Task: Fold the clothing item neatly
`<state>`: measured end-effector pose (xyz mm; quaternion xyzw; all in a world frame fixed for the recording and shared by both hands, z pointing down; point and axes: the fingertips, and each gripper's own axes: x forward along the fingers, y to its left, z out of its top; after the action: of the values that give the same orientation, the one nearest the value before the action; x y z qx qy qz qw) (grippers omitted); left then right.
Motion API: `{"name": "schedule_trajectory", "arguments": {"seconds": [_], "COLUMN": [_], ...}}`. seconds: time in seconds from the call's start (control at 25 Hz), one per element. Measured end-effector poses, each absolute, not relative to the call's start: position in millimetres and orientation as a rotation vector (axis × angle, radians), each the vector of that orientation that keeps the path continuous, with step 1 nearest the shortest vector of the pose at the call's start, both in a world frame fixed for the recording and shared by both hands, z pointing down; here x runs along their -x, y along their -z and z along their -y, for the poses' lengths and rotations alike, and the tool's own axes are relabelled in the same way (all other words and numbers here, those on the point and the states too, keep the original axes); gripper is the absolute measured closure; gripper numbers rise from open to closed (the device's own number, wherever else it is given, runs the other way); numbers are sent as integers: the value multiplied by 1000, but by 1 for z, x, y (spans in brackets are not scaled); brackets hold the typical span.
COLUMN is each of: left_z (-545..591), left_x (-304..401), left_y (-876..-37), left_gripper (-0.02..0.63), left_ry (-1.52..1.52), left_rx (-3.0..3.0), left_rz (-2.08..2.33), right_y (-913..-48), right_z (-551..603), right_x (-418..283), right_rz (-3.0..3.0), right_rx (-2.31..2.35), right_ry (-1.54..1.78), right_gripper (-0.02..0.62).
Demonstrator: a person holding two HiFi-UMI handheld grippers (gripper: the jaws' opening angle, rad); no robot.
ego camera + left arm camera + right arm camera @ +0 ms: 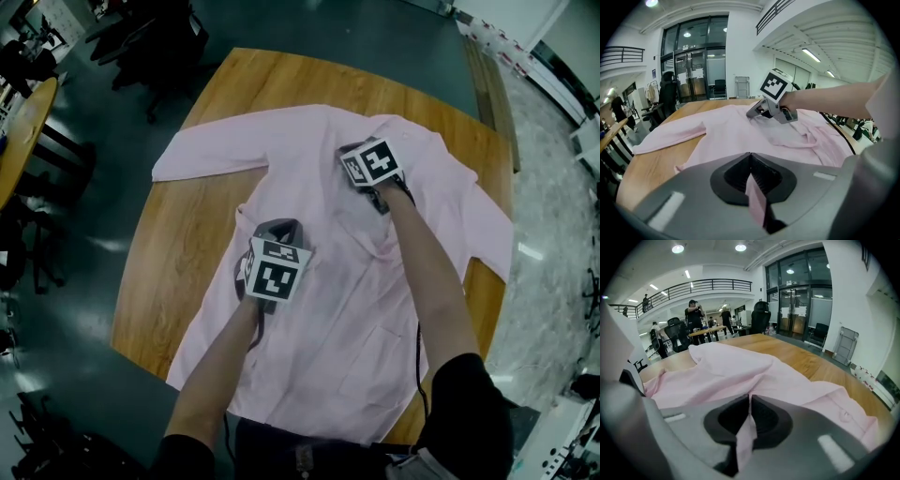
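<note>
Markings: the only print was the black-and-white square pattern on each gripper's cube, the left cube (275, 267) and the right cube (372, 161). Sheets stuck to the glass doors (696, 70) were too small to read.

Shirt (356, 309): pale pink, long-sleeved, lying spread over most of the table. In the head view one sleeve (206, 150) ran out flat to the left. The other side reached the table's right edge. The hem hung over the near edge by the person. The cloth was rumpled into loose folds in the middle, around the right gripper. A small button (843, 416) showed on one edge of the fabric.

Left gripper (751, 164): jaws pressed together, pinching a thin fold of the pink shirt, on the shirt's left side as seen in the head view.

Right gripper (750, 404): jaws likewise closed, with a strip of shirt fabric caught between them, farther up the shirt.

Surface: wooden table (187, 244) with rounded corners and visible grain, bare at its left and far margins.

Room: dark grey floor (84, 281), office chairs (150, 47) beyond the table, a railed balcony (693, 287) above, round ceiling lights (678, 248), and people (693, 310) standing in the background.
</note>
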<state>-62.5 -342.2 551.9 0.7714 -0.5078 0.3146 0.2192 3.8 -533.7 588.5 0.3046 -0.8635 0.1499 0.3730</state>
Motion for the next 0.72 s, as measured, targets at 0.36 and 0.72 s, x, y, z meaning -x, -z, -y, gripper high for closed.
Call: {"name": "schedule_trajectory", "arguments": {"seconds": [0.36, 0.72], "left_z": [327, 327], "left_x": [77, 84], "left_y": [-574, -587], "left_gripper": [598, 598], "left_ry": [-954, -1022], "left_rx": [-2061, -1999], "left_rz": [1403, 1408], "right_y": [-547, -546], "right_z": [548, 564], "right_x": [-60, -129], "right_rz": [2248, 2087], "right_rx": [-909, -1011], "right_ry": [-379, -358], "right_gripper": [577, 577]}}
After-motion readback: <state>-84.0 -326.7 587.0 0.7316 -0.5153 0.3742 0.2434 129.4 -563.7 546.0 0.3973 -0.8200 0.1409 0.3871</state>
